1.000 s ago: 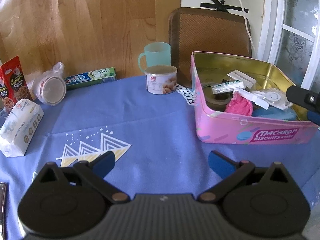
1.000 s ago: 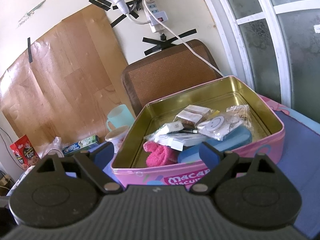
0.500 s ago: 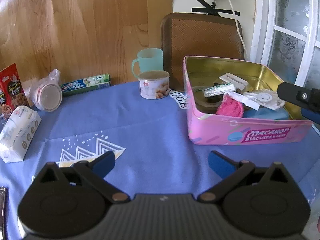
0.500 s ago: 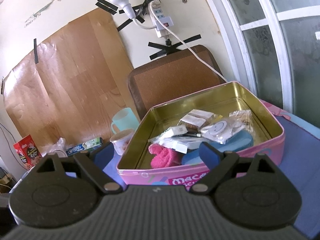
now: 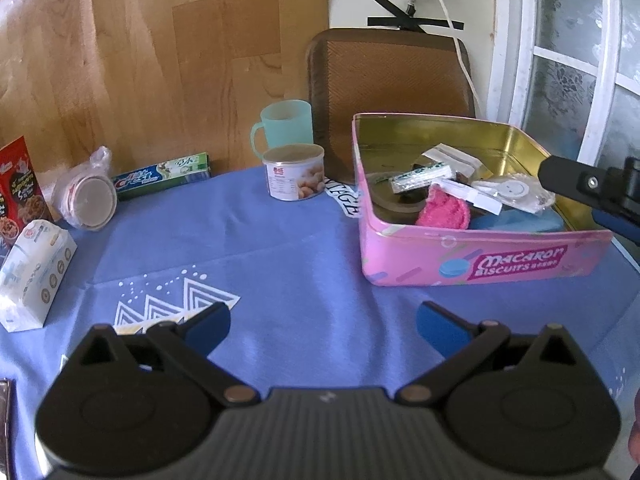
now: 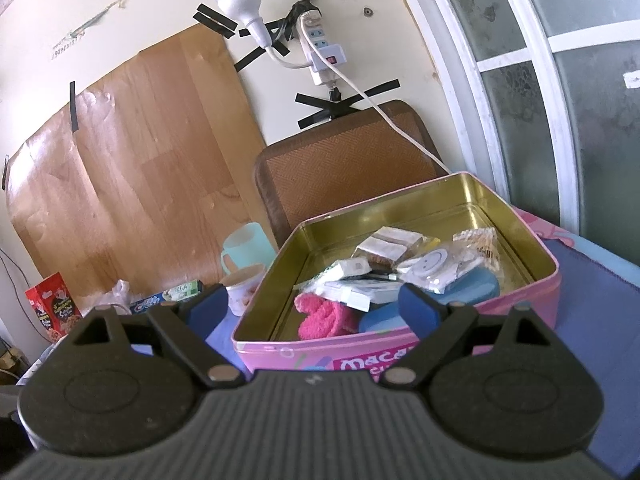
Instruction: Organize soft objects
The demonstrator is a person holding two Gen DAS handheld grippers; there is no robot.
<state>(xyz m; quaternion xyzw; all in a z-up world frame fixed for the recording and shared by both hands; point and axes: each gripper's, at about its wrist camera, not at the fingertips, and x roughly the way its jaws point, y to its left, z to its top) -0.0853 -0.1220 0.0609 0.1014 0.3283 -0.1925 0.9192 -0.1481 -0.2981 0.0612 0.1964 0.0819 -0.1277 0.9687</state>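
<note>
Left wrist view vs a sec ago: the pink biscuit tin (image 5: 480,256) has slid right and a bit farther off in frame, more blue tablecloth (image 5: 280,272) shows in front, so the left gripper (image 5: 322,322) looks to have backed off and swung slightly left, away from the tin. Right wrist view: tin (image 6: 532,292) sits lower and smaller than before, more wall and the taped power strip (image 6: 320,52) visible, so the right gripper (image 6: 310,306) has lifted and tipped up a little. Nothing inside the tin moved; pink fuzzy sock (image 6: 326,318) is in the near-left corner of the tin, next to the blue case (image 6: 472,288), w/ packets lying over the case. Judgement: no grasp yet, prob. both hands just repositioning before the next pick. Pose: left gripper low over the cloth, pointing toward the can (image 5: 294,174) and mug (image 5: 284,124), jaws wide apart, nothing between them. Right gripper hovers at the tin's near wall, angled down into it, jaws apart and empty; its tip shows at the right edge of left wrist view, above the tin's right end. Tissue pack (image 5: 32,272) and toothpaste box (image 5: 160,176) sit well left of the tin.
</note>
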